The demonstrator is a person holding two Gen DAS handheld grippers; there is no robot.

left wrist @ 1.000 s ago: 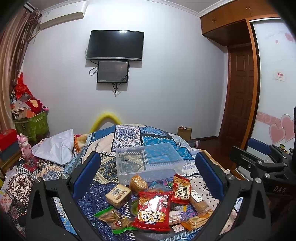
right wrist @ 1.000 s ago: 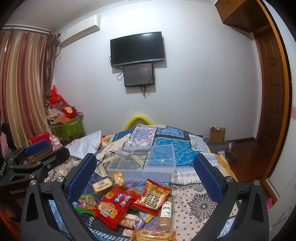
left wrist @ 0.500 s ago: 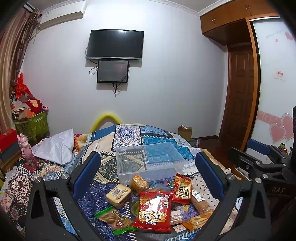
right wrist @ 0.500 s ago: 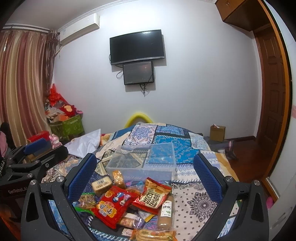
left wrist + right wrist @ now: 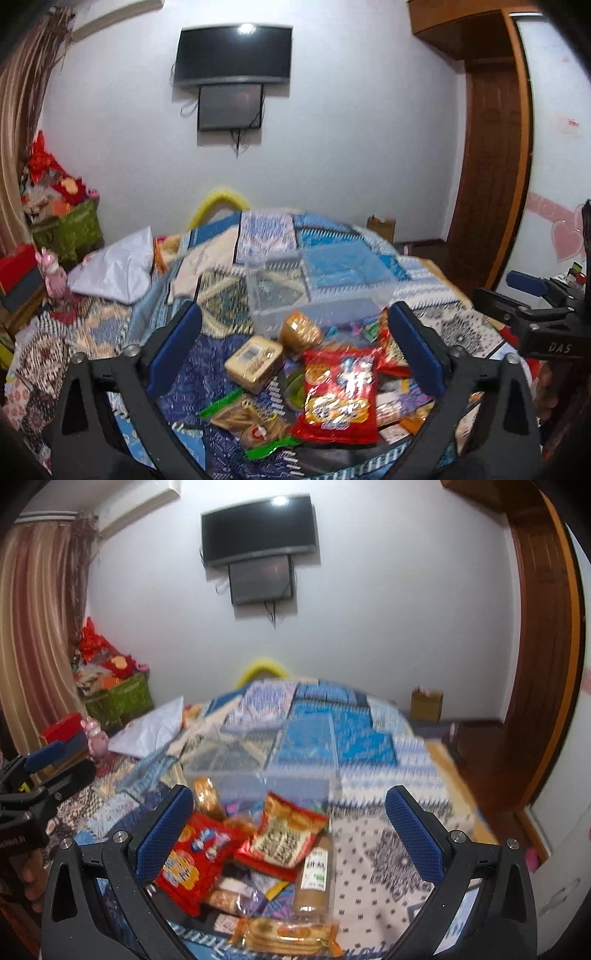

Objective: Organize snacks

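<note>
Snacks heaped ahead between left gripper fingers — closing, untouched; right gripper spread wide, empty

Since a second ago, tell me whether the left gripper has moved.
Yes. The left gripper has dipped toward the snacks: the wall TV sits higher in its view, and its closing fingers now frame the red snack bag, nothing between them.

One clear plastic bin, two red snack bags, one beige bottle, two wall screens.
</note>
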